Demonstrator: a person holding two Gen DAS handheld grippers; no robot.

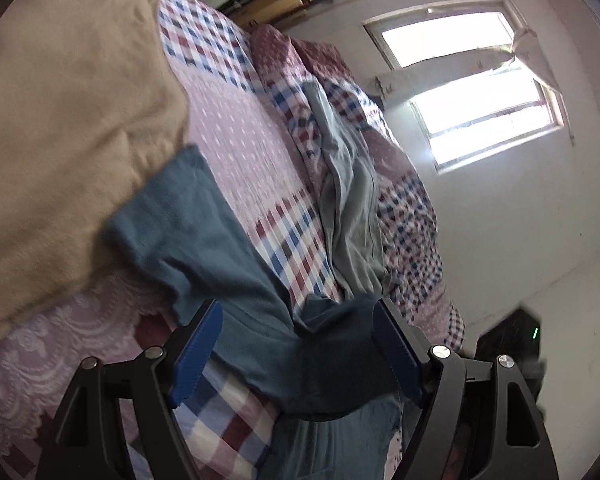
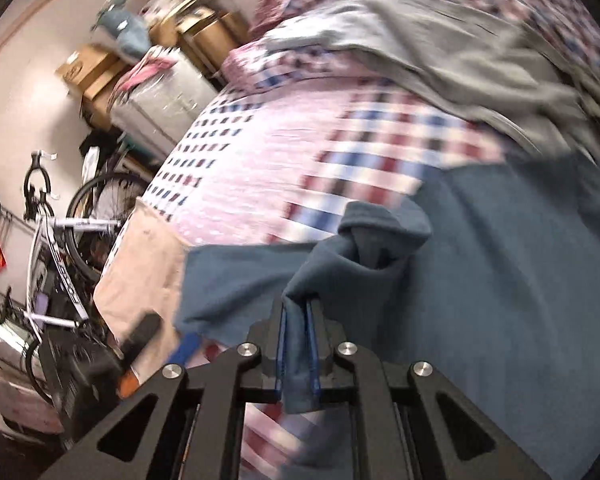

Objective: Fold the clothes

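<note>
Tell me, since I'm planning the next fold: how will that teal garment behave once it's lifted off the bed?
Probably floppy: the teal garment bunches and droops where the right gripper pinches it. Likely light, since a small pinch of cloth carries it. It may drag on the checked bedspread, and the left gripper, jaws open around a fold, gives no support.

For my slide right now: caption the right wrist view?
Right gripper, jaws shut on dark teal fleece garment, above red-and-blue checked bedspread.

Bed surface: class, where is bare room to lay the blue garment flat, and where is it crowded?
Free: the pink dotted panel of the bedspread, between the tan cloth and the grey garment. Crowded: the near edge, where the blue garment lies bunched between the open left tongs and right tongs, which pinch it.
</note>
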